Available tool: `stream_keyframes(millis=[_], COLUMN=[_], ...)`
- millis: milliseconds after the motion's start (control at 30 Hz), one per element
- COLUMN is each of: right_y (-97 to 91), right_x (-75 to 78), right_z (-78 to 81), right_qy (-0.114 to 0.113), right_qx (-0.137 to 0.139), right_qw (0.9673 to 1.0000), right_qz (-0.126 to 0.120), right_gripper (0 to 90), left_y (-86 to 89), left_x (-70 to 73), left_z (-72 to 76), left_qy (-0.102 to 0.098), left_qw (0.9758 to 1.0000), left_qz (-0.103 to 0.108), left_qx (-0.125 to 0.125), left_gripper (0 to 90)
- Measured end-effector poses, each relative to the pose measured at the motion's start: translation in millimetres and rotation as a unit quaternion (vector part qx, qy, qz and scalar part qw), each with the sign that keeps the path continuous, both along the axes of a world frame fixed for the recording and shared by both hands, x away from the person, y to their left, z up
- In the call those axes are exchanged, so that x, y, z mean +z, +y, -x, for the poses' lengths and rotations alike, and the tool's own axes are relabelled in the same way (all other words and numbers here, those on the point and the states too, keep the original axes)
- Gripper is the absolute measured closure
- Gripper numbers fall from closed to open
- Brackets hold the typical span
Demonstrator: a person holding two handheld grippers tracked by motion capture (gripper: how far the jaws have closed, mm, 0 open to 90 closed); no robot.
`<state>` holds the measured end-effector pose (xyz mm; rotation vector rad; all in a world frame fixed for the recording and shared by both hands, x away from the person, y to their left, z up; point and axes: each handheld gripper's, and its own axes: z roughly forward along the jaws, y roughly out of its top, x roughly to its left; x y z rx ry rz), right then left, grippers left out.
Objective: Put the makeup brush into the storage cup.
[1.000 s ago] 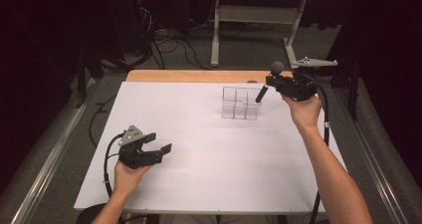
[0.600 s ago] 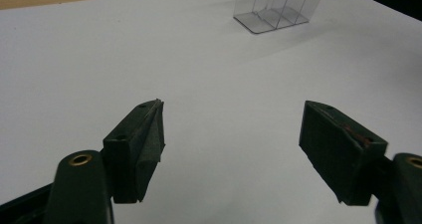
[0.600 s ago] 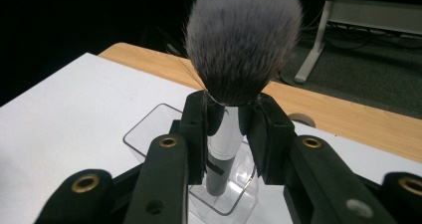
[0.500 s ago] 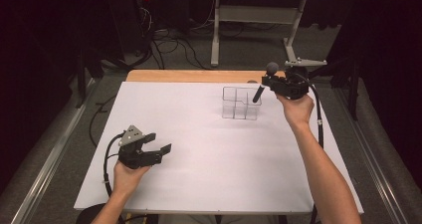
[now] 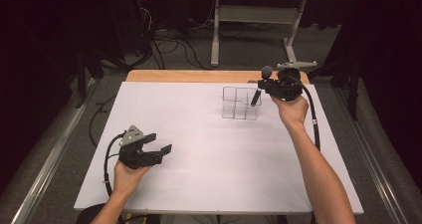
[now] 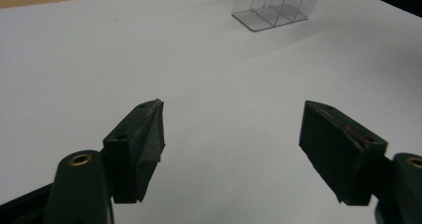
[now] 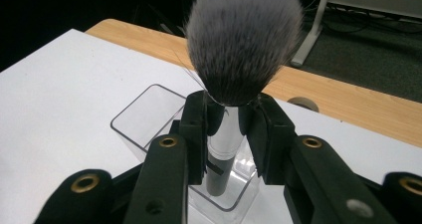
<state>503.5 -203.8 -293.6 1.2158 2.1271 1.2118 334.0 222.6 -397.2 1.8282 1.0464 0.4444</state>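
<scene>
Right claw (image 5: pixel 263 88): clenched on the brush (image 7: pixel 234 84), its jaws pinching the silver ferrule just below the bristles (clear in the right gripper view).
Brush: nearly upright, tilted a little, bristle head up; its dark handle end hangs over a near compartment of the organizer (image 5: pixel 240 103), at about rim height, and whether it touches the walls cannot be told.
Organizer: a clear plastic box with several compartments, standing on the white sheet (image 5: pixel 209 149) toward the far right part of the surface (image 5: pixel 189 76).
Right hand (image 5: pixel 291 109): raised above the sheet just right of the organizer, forearm coming in from the lower right.
Left claw (image 5: pixel 161 152): released, jaws spread wide with nothing between them (bare white sheet shows through the gap in the left gripper view).
Left hand (image 5: pixel 127 176): low over the near left part of the sheet, well apart from the organizer.
</scene>
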Motion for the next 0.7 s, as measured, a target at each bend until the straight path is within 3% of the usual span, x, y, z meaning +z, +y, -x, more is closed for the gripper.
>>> stream_keyframes(millis=[700], right_y=[12.9], right_x=[-11.6], right_z=[-5.3], right_qy=[0.019], right_qx=[0.004], right_qw=[0.9996], right_qz=[0.022], right_gripper=[71.8], left_y=[-2.1], left_x=[0.3], left_z=[-0.2], left_qy=[0.0], left_qw=[1.0], left_qz=[-0.003], left_qx=[-0.003], left_gripper=[26.4])
